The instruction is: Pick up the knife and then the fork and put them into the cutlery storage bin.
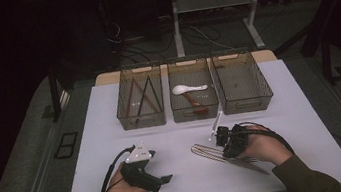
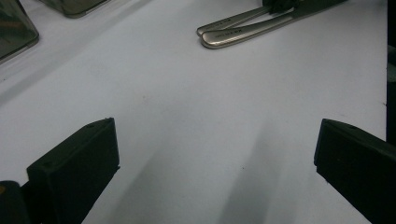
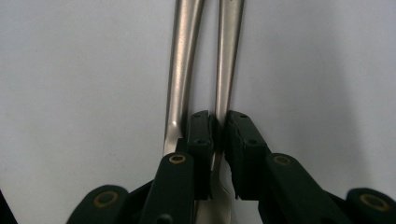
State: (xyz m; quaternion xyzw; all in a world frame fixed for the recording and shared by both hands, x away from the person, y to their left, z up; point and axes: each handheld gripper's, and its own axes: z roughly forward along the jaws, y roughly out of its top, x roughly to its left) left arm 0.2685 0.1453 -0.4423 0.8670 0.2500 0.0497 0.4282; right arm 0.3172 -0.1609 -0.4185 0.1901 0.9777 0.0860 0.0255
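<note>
Two silver metal utensil handles [image 3: 201, 60] lay on the plain white table [image 1: 286, 110]; the far translucent grey bins [image 1: 245, 103] held a white spoon [image 1: 185, 89].

Three clear mesh-walled bins stand in a row at the far side of the white desk [image 1: 113, 134]. The left bin [image 1: 142, 117] contains dark and reddish chopsticks [image 1: 142, 96] lying crossed. The middle bin [image 1: 195, 110] contains a white spoon [image 1: 184, 89] and a brown spoon [image 1: 196, 105], bowls apart. The right bin [image 1: 245, 100] sits just beside it. Behind the desk, cables [image 1: 150, 40] lie on the floor near a grey frame [image 1: 216, 1].
</note>
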